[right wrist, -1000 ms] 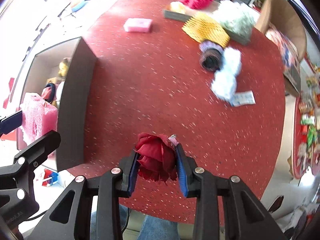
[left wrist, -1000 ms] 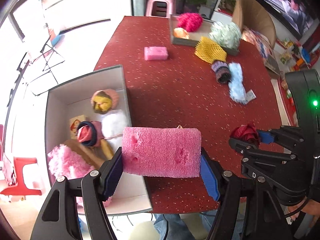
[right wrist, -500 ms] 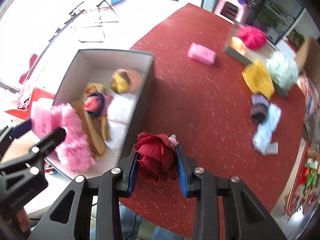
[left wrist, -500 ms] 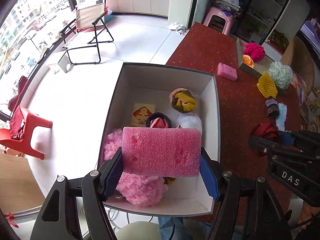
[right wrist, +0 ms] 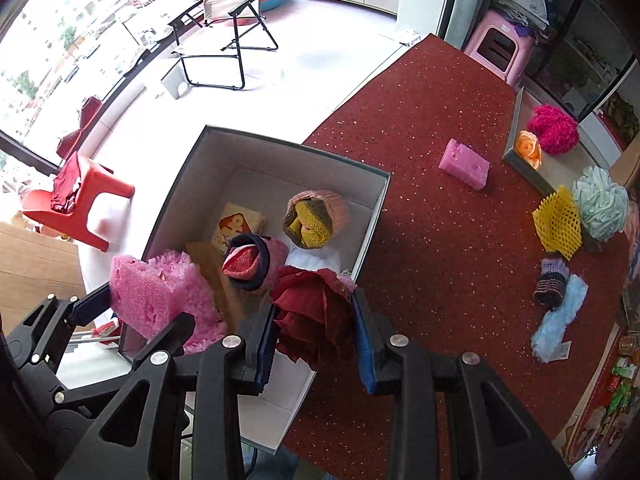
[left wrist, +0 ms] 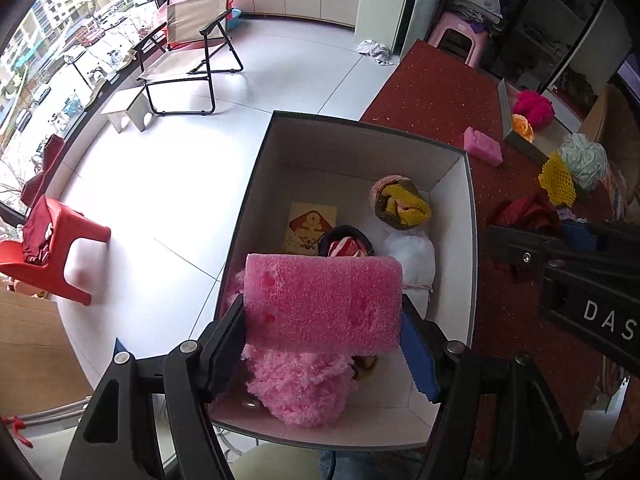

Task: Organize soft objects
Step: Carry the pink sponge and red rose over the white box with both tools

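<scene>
Left tongs [left wrist: 322,330] clamped on the big pink sponge [left wrist: 322,300], pads pressing both short ends — held above the open box [left wrist: 472,240], over the fluffy pink item [left wrist: 300,388] at its near end. Right tongs [right wrist: 316,340] squeezed tight on the dark red fabric rose [right wrist: 314,312], hanging over the box's right wall, near corner. Both point steeply down.

Box contents: pink-and-yellow knit roll [right wrist: 316,220], white puff [left wrist: 410,258], dark-rimmed red roll [right wrist: 250,260], printed card [left wrist: 310,226].

Red surface [right wrist: 420,240], right of the box: small pink sponge [right wrist: 464,164], yellow foam net [right wrist: 558,222], pale green mesh ball [right wrist: 600,204], striped knit roll [right wrist: 552,282] touching a light blue fuzzy piece [right wrist: 560,320]. Far tray [right wrist: 520,160] holds an orange rose [right wrist: 528,148] and magenta pompom [right wrist: 554,128].
</scene>
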Motion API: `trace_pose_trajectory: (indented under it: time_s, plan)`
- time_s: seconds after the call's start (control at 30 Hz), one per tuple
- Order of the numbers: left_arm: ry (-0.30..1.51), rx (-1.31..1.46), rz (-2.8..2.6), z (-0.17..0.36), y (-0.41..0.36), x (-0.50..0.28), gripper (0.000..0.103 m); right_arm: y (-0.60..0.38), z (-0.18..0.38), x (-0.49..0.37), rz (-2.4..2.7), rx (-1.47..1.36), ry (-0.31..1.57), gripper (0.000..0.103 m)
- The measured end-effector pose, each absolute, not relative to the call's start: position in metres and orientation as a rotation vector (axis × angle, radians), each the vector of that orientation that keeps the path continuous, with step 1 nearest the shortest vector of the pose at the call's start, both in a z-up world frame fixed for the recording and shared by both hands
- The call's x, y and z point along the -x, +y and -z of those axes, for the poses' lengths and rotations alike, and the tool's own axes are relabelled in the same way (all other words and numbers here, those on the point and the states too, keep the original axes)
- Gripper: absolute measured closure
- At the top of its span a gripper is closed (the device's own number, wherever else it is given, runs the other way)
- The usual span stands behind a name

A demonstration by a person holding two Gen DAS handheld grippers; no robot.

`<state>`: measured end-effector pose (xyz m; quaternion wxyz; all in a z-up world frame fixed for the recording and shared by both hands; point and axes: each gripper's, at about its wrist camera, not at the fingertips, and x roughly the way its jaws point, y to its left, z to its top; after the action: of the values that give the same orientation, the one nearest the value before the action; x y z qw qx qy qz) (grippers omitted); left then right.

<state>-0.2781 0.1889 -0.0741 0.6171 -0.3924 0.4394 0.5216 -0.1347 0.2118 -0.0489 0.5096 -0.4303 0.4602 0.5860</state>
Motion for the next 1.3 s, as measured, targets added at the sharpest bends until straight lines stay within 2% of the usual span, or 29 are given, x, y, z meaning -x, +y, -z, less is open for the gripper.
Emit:
trace_pose_trajectory:
  time_s: [1.3]
  plan:
    - [1.04,0.92,-1.173,0.086,0.192,0.278,0.032,0.214,0.059,0.146,-1.403,1.089,1.109,0.066]
